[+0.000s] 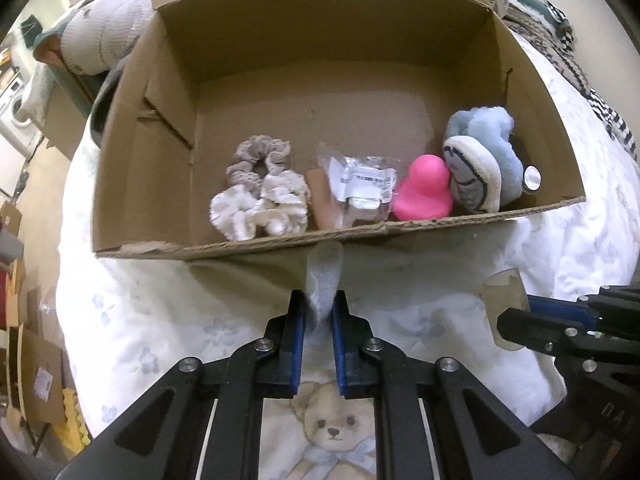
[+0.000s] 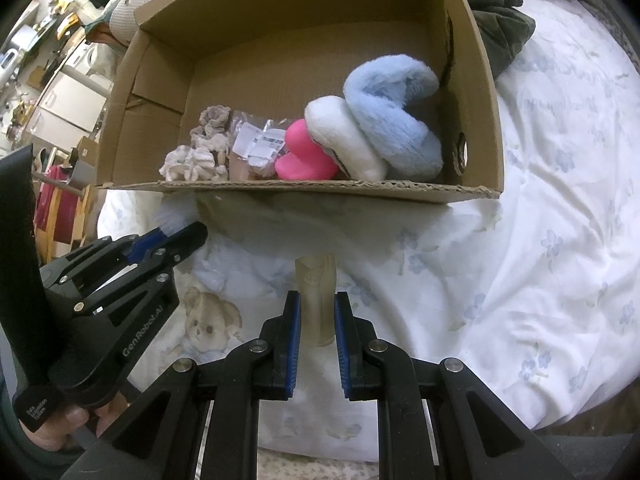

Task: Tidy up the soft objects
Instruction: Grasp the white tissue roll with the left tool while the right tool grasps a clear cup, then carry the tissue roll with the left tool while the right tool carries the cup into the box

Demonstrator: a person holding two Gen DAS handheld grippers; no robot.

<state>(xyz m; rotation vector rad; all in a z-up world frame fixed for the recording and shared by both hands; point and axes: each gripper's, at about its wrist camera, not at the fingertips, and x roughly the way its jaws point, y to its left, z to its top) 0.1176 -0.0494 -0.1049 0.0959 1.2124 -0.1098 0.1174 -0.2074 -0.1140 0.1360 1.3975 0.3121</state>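
My left gripper [image 1: 319,307] is shut on a pale blue soft piece [image 1: 325,270] just in front of the cardboard box [image 1: 132,152], above the bed. My right gripper [image 2: 317,307] is shut on a translucent beige soft piece [image 2: 318,286], also short of the box's near wall. Inside the box lie scrunchies [image 1: 260,196], a clear plastic packet [image 1: 358,188], a pink rubber duck [image 1: 424,190] and a blue-and-white plush [image 1: 478,156]. The left gripper [image 2: 180,236] shows at the left of the right wrist view; the right gripper [image 1: 508,316] shows at the right of the left wrist view.
The box stands on a white floral quilt [image 2: 540,240] with a teddy-bear print [image 1: 334,424]. Dark green clothing [image 2: 500,16] lies behind the box at the right. A hand [image 2: 72,426] holds the left gripper's handle. Furniture and clutter stand beyond the bed's left side.
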